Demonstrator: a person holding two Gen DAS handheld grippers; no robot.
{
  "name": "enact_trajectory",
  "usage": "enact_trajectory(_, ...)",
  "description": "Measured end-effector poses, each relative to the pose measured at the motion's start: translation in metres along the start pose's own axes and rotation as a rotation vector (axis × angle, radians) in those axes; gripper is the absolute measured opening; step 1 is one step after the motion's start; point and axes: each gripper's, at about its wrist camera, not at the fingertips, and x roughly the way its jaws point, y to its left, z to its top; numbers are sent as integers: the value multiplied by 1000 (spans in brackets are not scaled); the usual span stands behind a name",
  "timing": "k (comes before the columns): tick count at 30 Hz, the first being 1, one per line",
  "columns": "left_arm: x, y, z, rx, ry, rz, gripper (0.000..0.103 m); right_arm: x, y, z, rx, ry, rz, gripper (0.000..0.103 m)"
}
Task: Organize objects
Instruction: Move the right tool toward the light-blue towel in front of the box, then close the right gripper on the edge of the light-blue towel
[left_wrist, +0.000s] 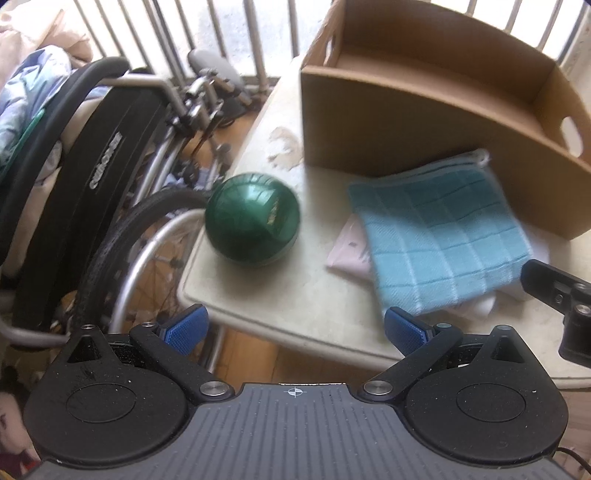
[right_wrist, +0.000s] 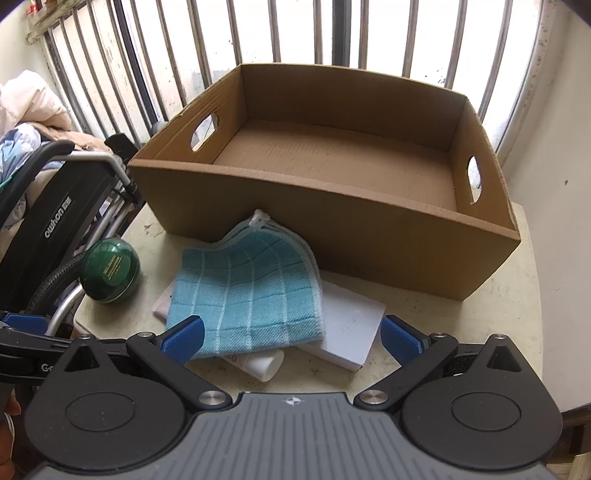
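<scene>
Looking along the left gripper (left_wrist: 295, 328) in the left wrist view, its blue pads (left_wrist: 186, 326) stand wide apart at the bottom of the frame, holding nothing, just short of the near edge of a pale table (left_wrist: 295, 306). At centre left a shiny green round container (left_wrist: 252, 219) sits near the table's left edge, with a folded wheelchair (left_wrist: 99, 177) filling the left side beyond it. Right of centre a blue checked cloth (left_wrist: 439, 236) lies over a pinkish flat item (left_wrist: 349, 247) and something white — the details are blurred. A brown cardboard box (left_wrist: 388, 122) with cut-out handles fills the upper right, just behind the cloth, and part of the other gripper shows at the right edge. In the right wrist view the right gripper (right_wrist: 291, 338) is likewise spread and empty at the bottom of the frame, its pads (right_wrist: 184, 338) flanking the near edge of the cloth (right_wrist: 247, 295) in the picture. The cloth lies at centre over a white flat box (right_wrist: 351, 325) and a white bottle (right_wrist: 262, 363), whose end pokes out at the near side. The cardboard box (right_wrist: 332, 229) spans the upper middle, open-topped with nothing visible inside — its front wall touches or nearly touches the cloth's far corner. The green container (right_wrist: 110, 271) sits at centre left by the table edge (right_wrist: 498, 295), well apart from the cardboard box.
</scene>
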Motion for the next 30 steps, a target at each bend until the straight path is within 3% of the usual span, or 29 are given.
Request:
enact_trajectory(12, 0, -6, 7, 40, -127, -149, 102, 5, -26, 5, 127, -27, 36, 103)
enact_trajectory(24, 13, -17, 15, 103, -140, -165, 100, 42, -36, 26, 108, -63, 129, 103)
enact_trajectory(30, 24, -19, 27, 60, -132, -199, 97, 61, -41, 35, 115, -64, 174, 103)
